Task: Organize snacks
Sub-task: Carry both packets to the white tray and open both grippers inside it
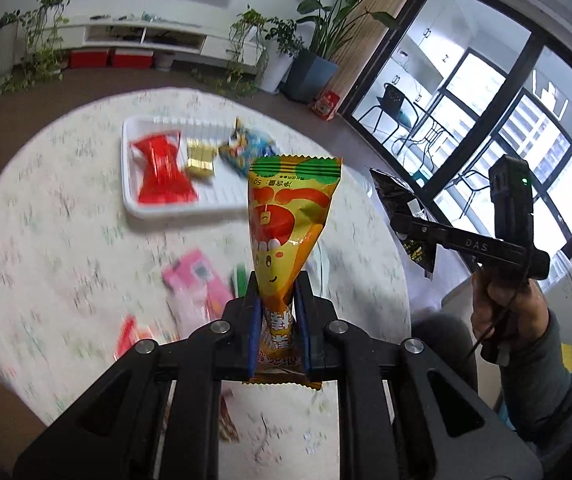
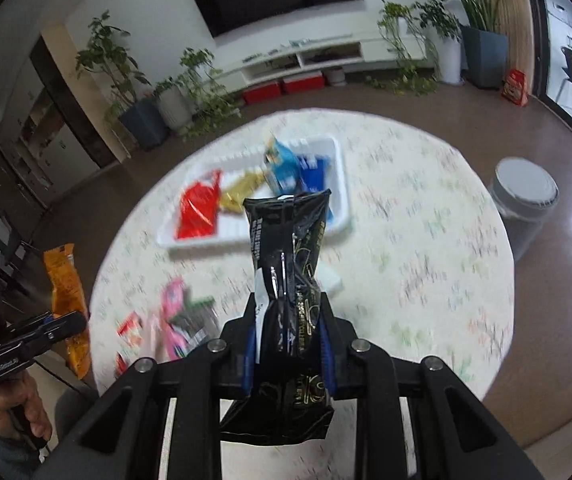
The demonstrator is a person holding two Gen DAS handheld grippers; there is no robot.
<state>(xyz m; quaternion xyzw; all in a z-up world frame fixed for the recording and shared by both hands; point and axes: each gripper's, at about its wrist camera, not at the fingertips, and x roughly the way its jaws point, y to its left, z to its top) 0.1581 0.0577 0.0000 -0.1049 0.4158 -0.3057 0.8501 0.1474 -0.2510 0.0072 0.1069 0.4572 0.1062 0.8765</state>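
My left gripper (image 1: 278,280) is shut on a yellow-orange snack packet (image 1: 288,216), held upright above the round table; it also shows in the right wrist view (image 2: 64,280). My right gripper (image 2: 288,300) is shut on a black snack packet (image 2: 286,264), also held above the table; it shows in the left wrist view (image 1: 400,208). A white tray (image 1: 138,204) on the far side of the table holds a red packet (image 1: 162,172), a gold packet (image 1: 200,158) and a blue packet (image 1: 246,148). The tray (image 2: 338,168) also shows in the right wrist view.
Loose snacks lie on the table's near left: a pink packet (image 1: 196,284), a red one (image 1: 128,338) and a green one (image 1: 240,278). A grey bin (image 2: 526,204) stands on the floor to the right. Potted plants (image 1: 314,64) and a TV cabinet (image 1: 146,34) line the far wall.
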